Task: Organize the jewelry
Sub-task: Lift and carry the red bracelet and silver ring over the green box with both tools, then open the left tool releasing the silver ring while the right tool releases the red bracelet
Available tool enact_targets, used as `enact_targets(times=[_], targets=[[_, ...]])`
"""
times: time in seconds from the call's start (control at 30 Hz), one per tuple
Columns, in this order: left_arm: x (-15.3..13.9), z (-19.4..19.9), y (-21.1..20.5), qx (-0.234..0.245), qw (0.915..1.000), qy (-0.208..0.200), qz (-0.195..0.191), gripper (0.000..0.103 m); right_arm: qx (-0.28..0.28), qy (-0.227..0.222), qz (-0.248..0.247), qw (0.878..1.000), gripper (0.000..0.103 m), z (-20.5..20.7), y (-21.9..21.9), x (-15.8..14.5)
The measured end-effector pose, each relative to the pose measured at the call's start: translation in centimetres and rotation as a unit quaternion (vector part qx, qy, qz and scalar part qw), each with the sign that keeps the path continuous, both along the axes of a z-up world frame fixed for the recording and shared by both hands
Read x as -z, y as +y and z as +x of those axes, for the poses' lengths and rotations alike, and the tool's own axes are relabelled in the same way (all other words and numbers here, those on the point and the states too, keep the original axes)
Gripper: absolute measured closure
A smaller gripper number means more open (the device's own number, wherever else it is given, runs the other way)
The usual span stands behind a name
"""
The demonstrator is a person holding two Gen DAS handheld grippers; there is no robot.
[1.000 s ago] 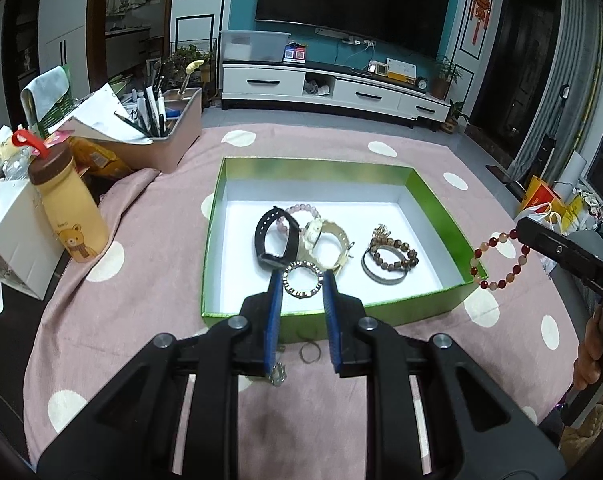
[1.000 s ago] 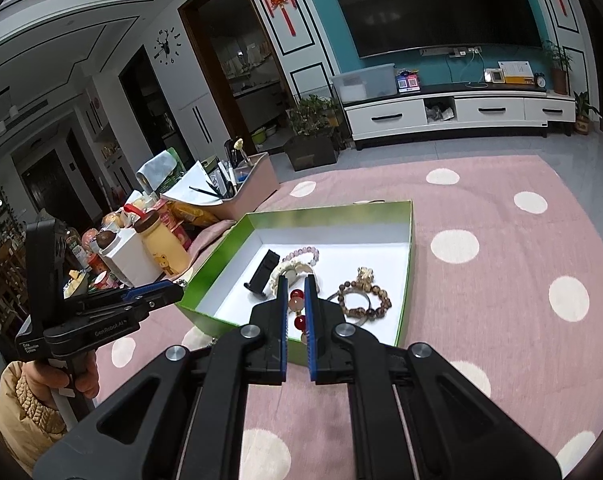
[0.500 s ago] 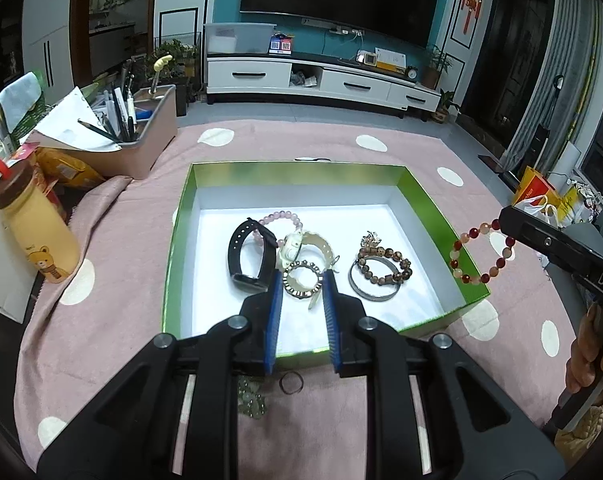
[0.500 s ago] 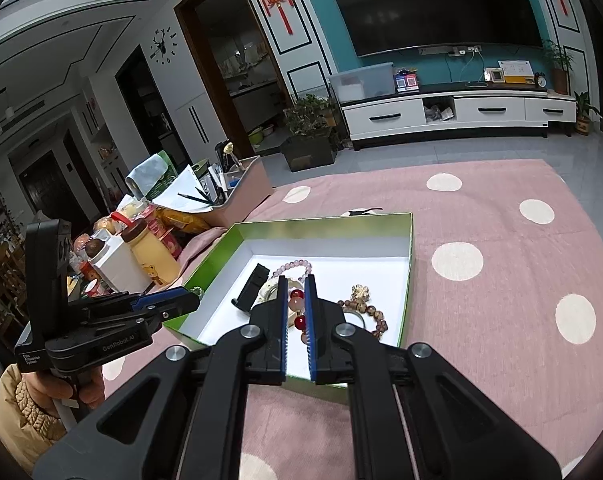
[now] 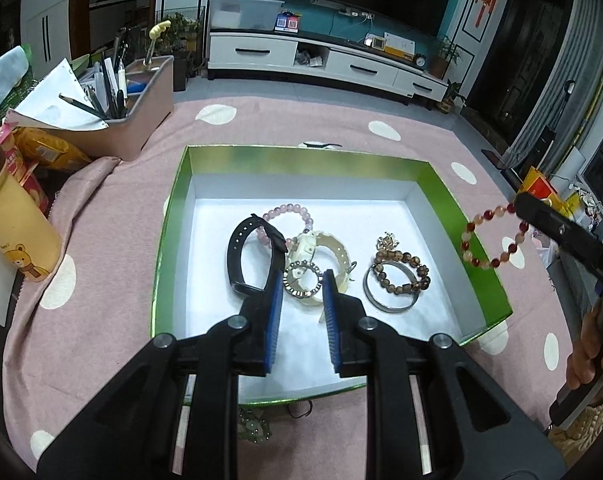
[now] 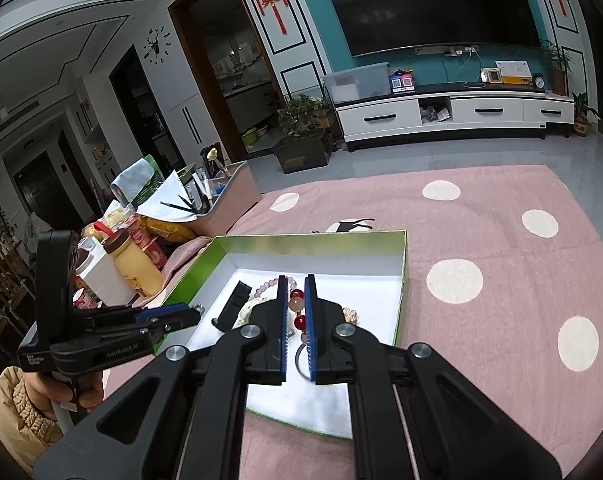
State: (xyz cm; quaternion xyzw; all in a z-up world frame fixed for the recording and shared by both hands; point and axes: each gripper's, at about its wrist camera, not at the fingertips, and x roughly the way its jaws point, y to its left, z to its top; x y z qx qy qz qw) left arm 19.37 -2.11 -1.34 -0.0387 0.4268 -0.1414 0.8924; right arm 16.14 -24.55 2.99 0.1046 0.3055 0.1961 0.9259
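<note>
The right hand-held gripper (image 6: 296, 312) is clenched on a red-and-peach bead bracelet (image 5: 495, 236), which hangs over the right wall of the green box (image 5: 441, 188). The left hand-held gripper (image 5: 301, 308) grasps a small studded metal ring (image 5: 301, 283) over the box's white floor. Its fingers (image 5: 273, 320) cut off part of a black strap (image 5: 247, 258) and a cream watch (image 5: 319, 248). Nearby lie a pink bead bracelet (image 5: 289, 212), brown beads (image 5: 401, 270) and a steel bangle (image 5: 389, 300). Below the box, half hidden, a pale green piece (image 5: 253, 428) is hard to make out. A pink dotted cloth (image 6: 501, 240) covers the counter; a TV cabinet (image 6: 453, 112) stands behind.
</note>
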Motion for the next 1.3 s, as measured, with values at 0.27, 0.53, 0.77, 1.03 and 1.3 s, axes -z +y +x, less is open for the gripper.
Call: enact_targets(times=[0.27, 0.53, 0.77, 1.03, 1.3], targets=[[1.6, 0.9, -0.9, 0.007, 0.9995, 0.025, 0.016, 0.083, 0.007, 0.01, -0.012, 1.0, 0.096, 2.1, -0.3, 0.5], [1.8, 2.3, -0.8, -0.003, 0.9993, 0.034, 0.013, 0.083, 0.019, 0.029, -0.03, 0.999, 0.096, 3.6, -0.2, 1.8], [0.4, 5.0, -1.2, -0.004, 0.9996, 0.027, 0.001, 0.083, 0.02, 0.039, -0.043, 0.998, 0.096, 4.4, 0.1, 2.5], [0.1, 8.0, -1.5, -0.018, 0.9993, 0.032, 0.004, 0.083, 0.018, 0.045, -0.054, 0.997, 0.096, 5.3, 0.4, 3.0], [1.3, 9.9, 0.0, -0.05, 0.9975, 0.046, 0.015, 0.083, 0.017, 0.05, -0.061, 0.997, 0.096, 5.9, 0.5, 3.5]])
